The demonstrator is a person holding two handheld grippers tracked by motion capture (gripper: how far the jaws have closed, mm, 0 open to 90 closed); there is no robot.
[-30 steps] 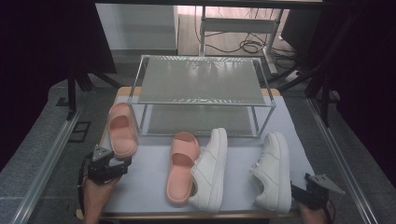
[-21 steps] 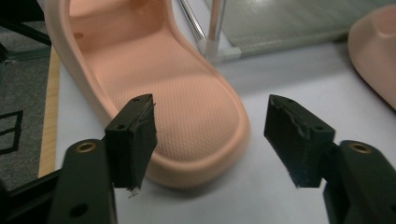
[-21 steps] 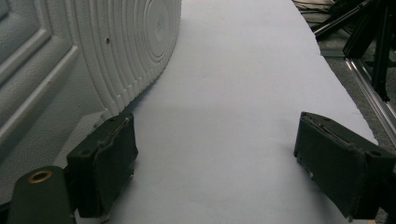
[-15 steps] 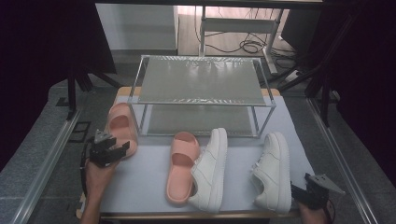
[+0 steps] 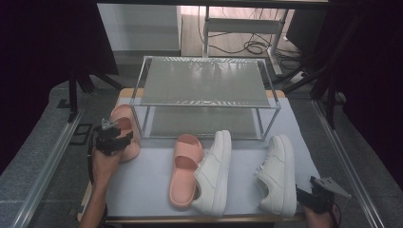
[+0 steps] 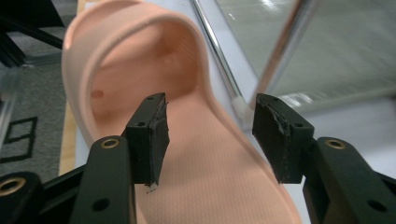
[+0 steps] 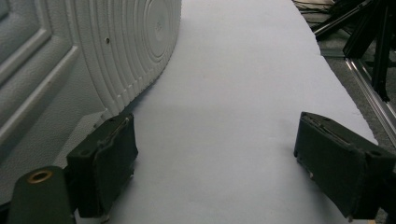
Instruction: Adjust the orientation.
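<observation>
Reaching over the far-left corner of the worktop [image 5: 142, 183], the left hand-held gripper [image 5: 114, 138] is hovering at the pink slide [image 5: 124, 129] that is lying just beside the left legs of the wire shoe rack [image 5: 205, 81]. In the left gripper view its jaws are standing apart, one over the footbed and one outside the sandal's inner side wall [image 6: 219, 112], so they are straddling that raised edge without pinching it yet.

The slide looks like moulded foam or soft rubber, so I am judging it light and springy rather than stiff. It should give a little under the pads [image 6: 152, 135] and not slip much, thanks to the textured footbed. Nothing about it seems fragile. The side wall near the middle looks like a fair place to take hold; the arched strap [image 6: 135, 28] farther ahead would also be offering a thicker, firmer bite. Gripped by one edge, the sandal will probably be hanging and swinging a bit.

The matching slide [image 5: 184, 167] is lying mid-worktop, touching a white sneaker [image 5: 213, 172]. The right hand-held gripper [image 5: 317, 195] is resting low at the near-right corner, jaws wide apart on nothing, just beside the sole of the second white sneaker [image 5: 276, 172].
</observation>
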